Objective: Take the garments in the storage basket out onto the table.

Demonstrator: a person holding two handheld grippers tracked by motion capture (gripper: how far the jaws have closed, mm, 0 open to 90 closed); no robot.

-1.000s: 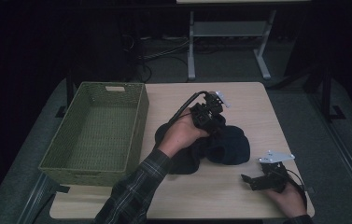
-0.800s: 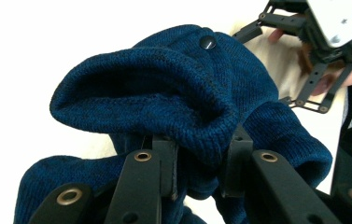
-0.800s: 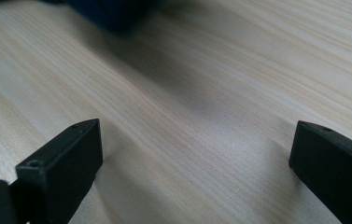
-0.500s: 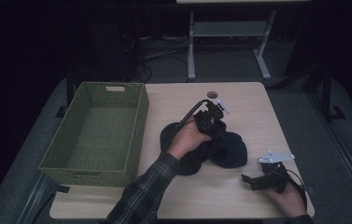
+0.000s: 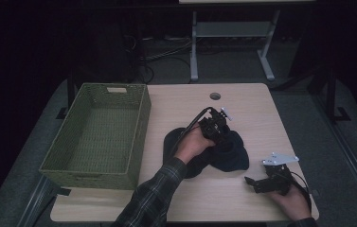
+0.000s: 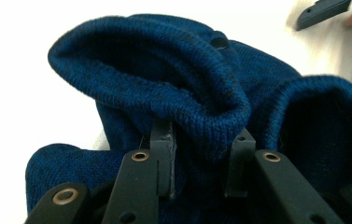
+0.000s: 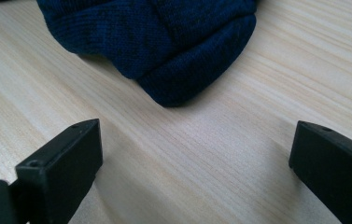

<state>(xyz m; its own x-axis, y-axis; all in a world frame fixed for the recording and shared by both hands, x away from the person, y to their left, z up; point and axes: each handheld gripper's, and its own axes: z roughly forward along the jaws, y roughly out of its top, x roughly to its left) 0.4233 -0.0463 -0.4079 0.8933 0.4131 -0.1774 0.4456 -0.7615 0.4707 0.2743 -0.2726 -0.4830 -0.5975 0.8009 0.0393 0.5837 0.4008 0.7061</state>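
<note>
- Knit hat (image 5: pixel 223 153), dark blue, lies crumpled near the middle of the surface (image 5: pixel 242 101), just right of the green woven basket (image 5: pixel 95 137).
- Nearest me, my right tongs (image 5: pixel 251 180) rest low on the surface by the front right corner, jaws spread wide with only bare wood between them; the hat's rounded edge (image 7: pixel 164 51) lies ahead of them, near but apart.
- Farther in, my left tongs (image 6: pixel 201 158) are down on the hat itself. Their jaws stand on either side of a rolled ridge of its knit, close against the fabric. I cannot tell whether the pads are pinching yet.
- My left hand (image 5: pixel 192 144) is clearly the nearer one, so I judge the pick falls to it.
- From the high view the hat's longer side runs roughly left to right across the surface, and the basket, which looks empty, lies off to its left, so I expect a lift and a leftward carry.
</note>
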